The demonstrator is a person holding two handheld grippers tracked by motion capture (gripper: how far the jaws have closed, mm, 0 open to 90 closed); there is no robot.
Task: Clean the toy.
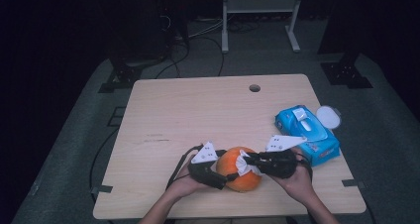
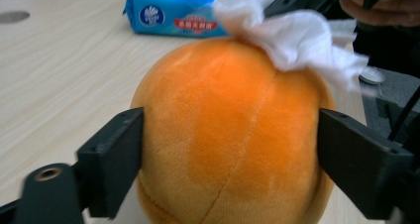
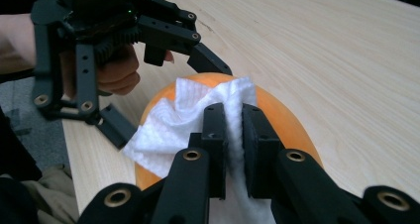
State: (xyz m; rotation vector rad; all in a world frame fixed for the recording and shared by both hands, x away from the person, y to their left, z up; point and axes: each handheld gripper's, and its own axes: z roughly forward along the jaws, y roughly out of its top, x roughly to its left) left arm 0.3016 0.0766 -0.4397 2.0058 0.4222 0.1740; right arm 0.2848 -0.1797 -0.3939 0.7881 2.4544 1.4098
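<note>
Right gripper (image 3: 233, 135): jaws clamped together on a white tissue (image 3: 183, 117), which lies pressed on top of the orange plush ball (image 1: 241, 168). Left gripper (image 2: 228, 157): jaws spread to either side of the ball, at or just off its flanks; contact cannot be confirmed. The ball sits on the light wooden table (image 1: 198, 110) near the front edge, between both hands. Table surface is bare wood grain with a round cable hole (image 1: 254, 88). Room is dark; grey floor, cables and a white frame behind. A blue wipes pack (image 1: 307, 133) lies just right of the ball; its label print is unreadable. A white lid (image 1: 328, 117) rests beside the pack.
</note>
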